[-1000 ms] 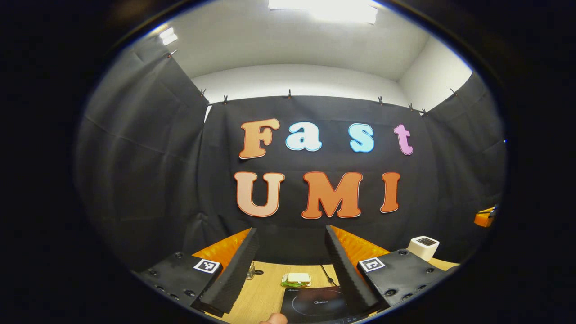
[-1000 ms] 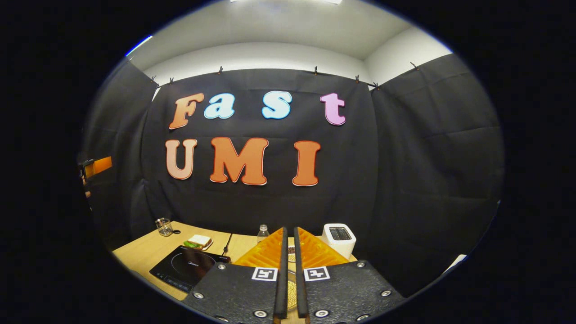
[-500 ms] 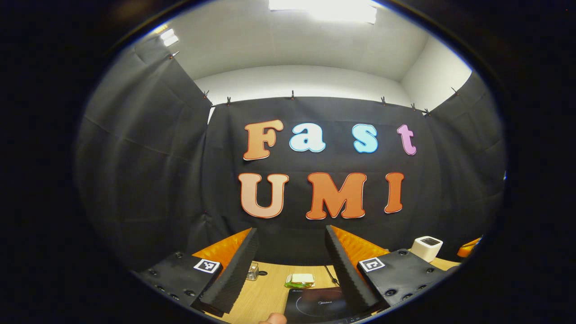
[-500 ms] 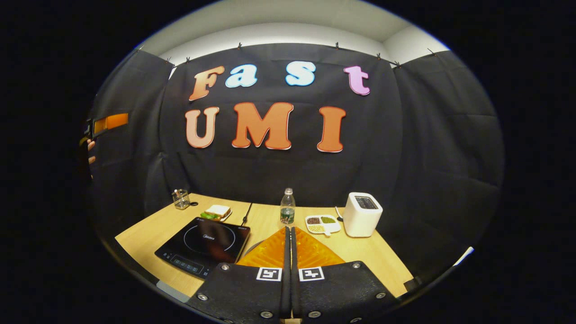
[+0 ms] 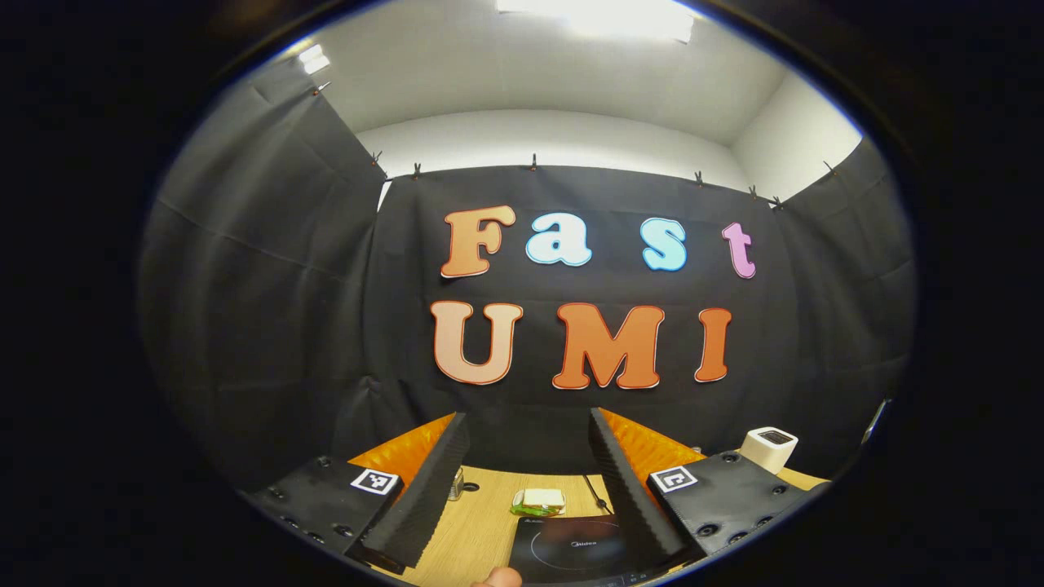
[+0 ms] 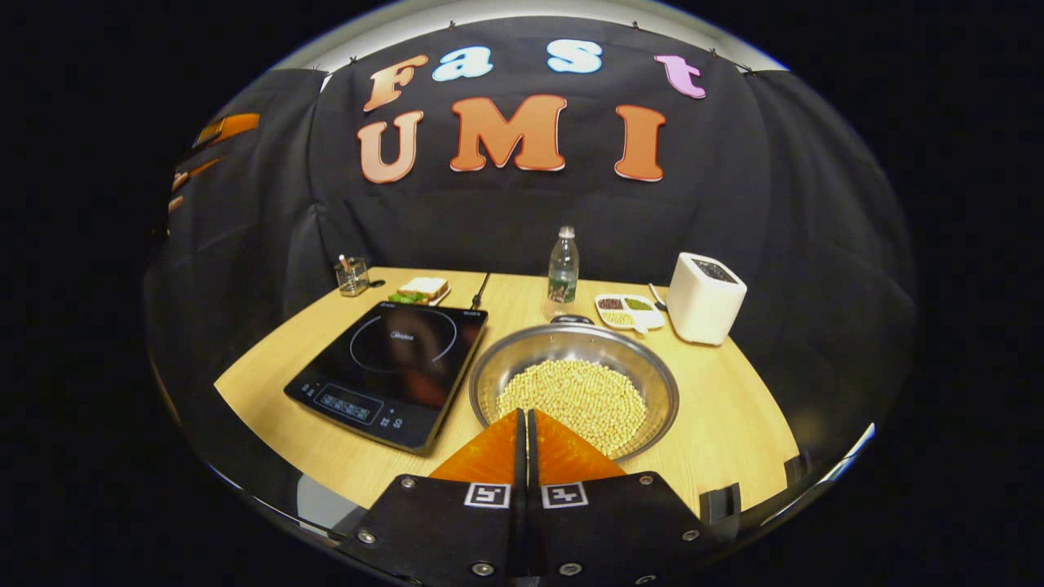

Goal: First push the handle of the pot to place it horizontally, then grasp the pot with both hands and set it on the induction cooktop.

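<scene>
A steel pot (image 6: pixel 524 352) full of pale beans (image 6: pixel 575 395) stands on the wooden table (image 6: pixel 726 424), just right of the black induction cooktop (image 6: pixel 391 359). A small dark handle (image 6: pixel 571 319) shows at the pot's far rim. My right gripper (image 6: pixel 522 416) is shut with nothing in it and hovers over the pot's near edge. In the left gripper view, my left gripper (image 5: pixel 528 417) is open and empty, held high and facing the wall, with the cooktop (image 5: pixel 571 545) low between its fingers.
At the table's back stand a water bottle (image 6: pixel 563 269), a divided dish of grains (image 6: pixel 624 306), a white toaster (image 6: pixel 705 295), a sandwich (image 6: pixel 422 289) and a small glass (image 6: pixel 352 275). A cable (image 6: pixel 479 290) runs back from the cooktop. A fingertip (image 5: pixel 497 577) shows at the bottom edge.
The right gripper has tilted downward, still shut, so the table, cooktop and pot of beans have come into full view. The left gripper has barely shifted.
</scene>
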Motion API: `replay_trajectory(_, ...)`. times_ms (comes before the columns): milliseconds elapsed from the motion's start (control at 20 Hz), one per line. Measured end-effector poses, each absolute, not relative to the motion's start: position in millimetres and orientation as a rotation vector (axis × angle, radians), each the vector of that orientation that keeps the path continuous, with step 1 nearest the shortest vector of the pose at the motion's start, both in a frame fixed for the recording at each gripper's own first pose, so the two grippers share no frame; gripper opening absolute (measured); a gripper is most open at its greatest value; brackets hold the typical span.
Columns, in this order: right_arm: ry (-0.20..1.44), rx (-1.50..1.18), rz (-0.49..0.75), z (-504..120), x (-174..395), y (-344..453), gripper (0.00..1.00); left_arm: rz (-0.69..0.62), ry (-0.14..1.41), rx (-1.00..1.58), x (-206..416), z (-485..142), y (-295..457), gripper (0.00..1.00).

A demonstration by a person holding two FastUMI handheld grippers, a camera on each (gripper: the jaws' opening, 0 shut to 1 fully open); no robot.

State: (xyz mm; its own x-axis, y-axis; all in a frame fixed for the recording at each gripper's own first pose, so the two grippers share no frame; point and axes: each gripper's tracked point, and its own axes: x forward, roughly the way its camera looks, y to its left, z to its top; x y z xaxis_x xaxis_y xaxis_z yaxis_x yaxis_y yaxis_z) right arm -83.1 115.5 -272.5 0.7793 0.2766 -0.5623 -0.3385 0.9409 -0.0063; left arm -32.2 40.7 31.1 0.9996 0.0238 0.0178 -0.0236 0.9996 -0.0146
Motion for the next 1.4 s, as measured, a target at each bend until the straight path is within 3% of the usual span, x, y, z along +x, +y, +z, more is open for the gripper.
replay_trajectory(300, 0.771, -0.087, 0.353, -341, -104, 120, 0.0, 0.012, -0.016, -0.012, -34, 29, 35, 0.98)
replay_trajectory(500, 0.81, -0.089, 0.329, -360, -102, 112, 0.0, 0.018, -0.007, -0.015, -32, 26, 33, 0.99)
replay_trajectory(1400, 0.835, -0.046, 0.18, -374, -79, 48, 0.0, 0.026, 0.016, -0.01, -22, 14, 23, 0.99)
